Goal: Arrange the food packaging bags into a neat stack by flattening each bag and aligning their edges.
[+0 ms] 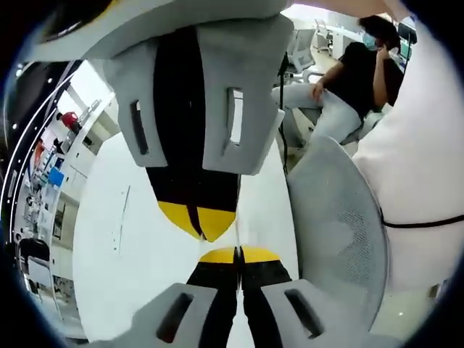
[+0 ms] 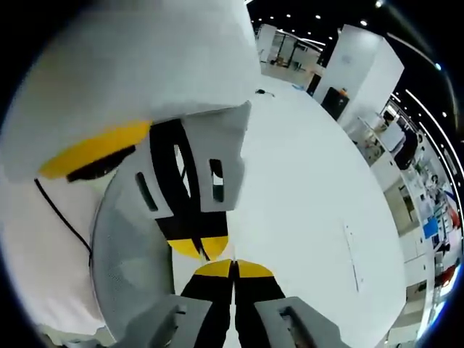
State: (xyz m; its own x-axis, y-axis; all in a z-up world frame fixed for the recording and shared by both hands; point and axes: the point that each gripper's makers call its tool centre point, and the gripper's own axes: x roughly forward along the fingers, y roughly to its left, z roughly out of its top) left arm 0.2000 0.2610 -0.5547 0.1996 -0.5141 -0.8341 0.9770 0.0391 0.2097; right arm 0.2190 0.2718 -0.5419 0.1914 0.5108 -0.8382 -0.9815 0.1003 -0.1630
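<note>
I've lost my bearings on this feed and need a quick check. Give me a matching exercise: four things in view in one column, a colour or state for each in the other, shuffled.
Column A
1. left tongs
2. chair back
3. tabletop
4. seated person's top

Column B
a. grey mesh
b. shut, yellow tips facing the right tongs, which are also shut
c. black
d. white

Pairs: 1-b, 2-a, 3-d, 4-c
</note>
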